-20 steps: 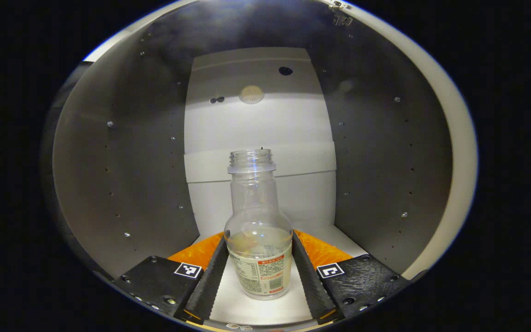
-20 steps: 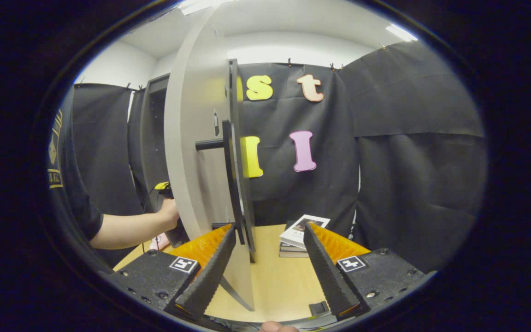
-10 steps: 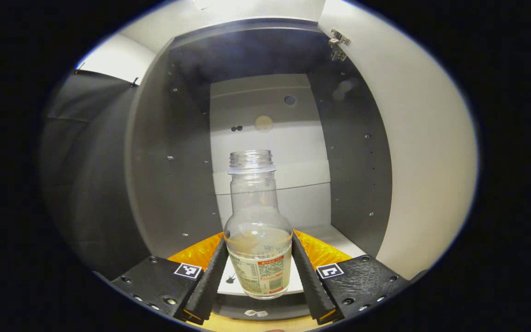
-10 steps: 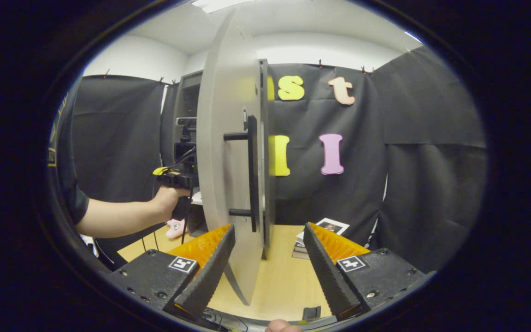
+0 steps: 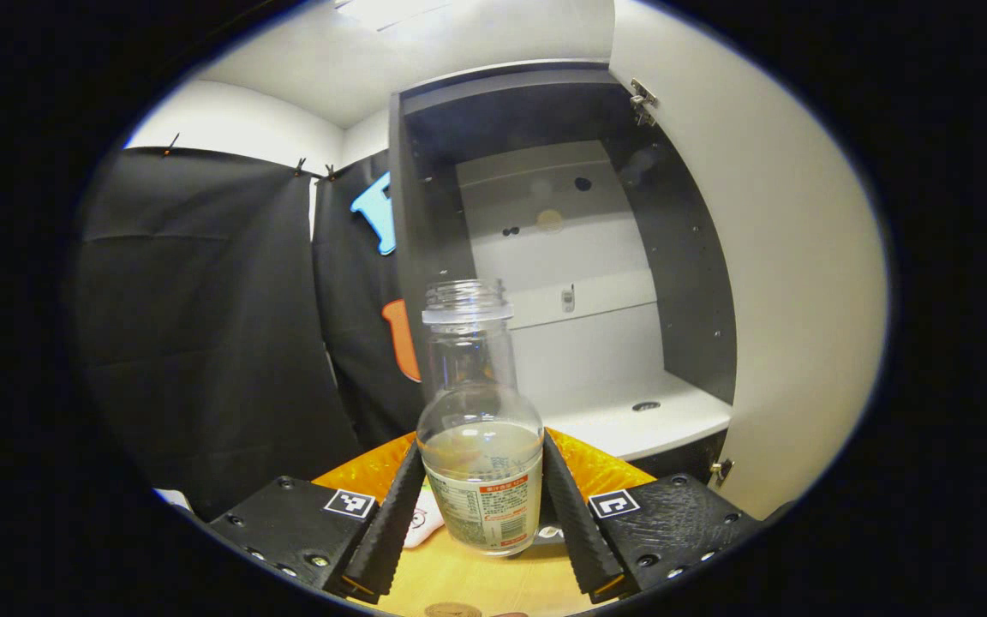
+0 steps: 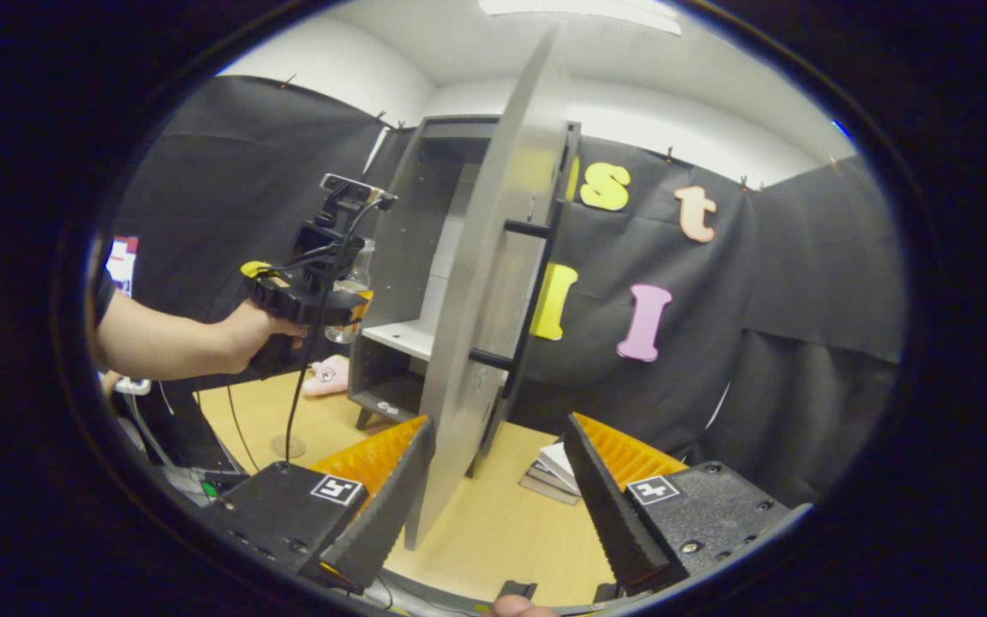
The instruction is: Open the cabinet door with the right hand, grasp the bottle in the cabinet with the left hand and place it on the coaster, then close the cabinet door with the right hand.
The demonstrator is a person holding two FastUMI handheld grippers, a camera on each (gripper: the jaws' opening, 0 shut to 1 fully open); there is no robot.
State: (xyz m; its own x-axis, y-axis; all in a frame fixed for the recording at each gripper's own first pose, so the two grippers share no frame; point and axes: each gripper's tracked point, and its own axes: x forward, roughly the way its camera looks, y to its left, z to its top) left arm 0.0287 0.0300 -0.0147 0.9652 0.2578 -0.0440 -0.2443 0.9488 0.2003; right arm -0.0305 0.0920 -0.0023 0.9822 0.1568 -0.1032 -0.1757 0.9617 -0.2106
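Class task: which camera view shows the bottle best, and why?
The left gripper view: the bottle stands close and central, clamped between that hand-held gripper's fingers. The right gripper view shows it small, far off, partly hidden.

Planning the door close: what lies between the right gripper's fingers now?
In the right gripper view, the open cabinet door's edge stands ahead between the right gripper's spread fingers, untouched.

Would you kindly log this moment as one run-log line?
left gripper: shut on bottle, outside cabinet | right gripper: open, near door | coaster: bare
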